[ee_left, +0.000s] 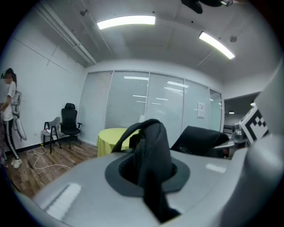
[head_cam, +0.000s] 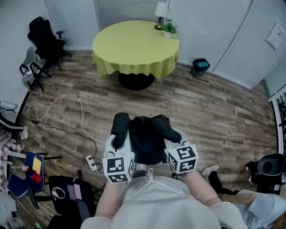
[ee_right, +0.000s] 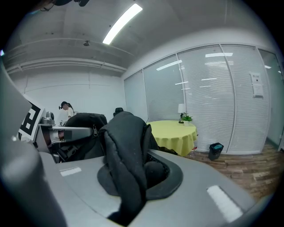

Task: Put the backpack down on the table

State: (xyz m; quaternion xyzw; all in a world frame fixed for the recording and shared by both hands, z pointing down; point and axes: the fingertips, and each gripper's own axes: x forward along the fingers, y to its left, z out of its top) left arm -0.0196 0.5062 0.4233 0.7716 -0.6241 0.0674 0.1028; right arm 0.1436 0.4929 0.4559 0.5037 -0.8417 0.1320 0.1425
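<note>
open wood floor [head_cam: 201, 116] ahead to round table [head_cam: 134, 49], lamp [head_cam: 161, 10] and plant [head_cam: 170, 28] at its far edge

The head view looks steeply down; both gripper views face forward, all three sharing the yellow table [head_cam: 134, 44].

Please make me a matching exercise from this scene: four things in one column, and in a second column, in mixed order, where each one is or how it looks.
Things:
1. backpack
2. table
3. waste bin
4. office chair

Descriptions (head view):
A. stands to the right of the table, apart from it
B. round and yellow-green
C. gripped by the left tongs and the right tongs
D. at the far left of the room

Pairs: 1-C; 2-B; 3-A; 4-D
</note>
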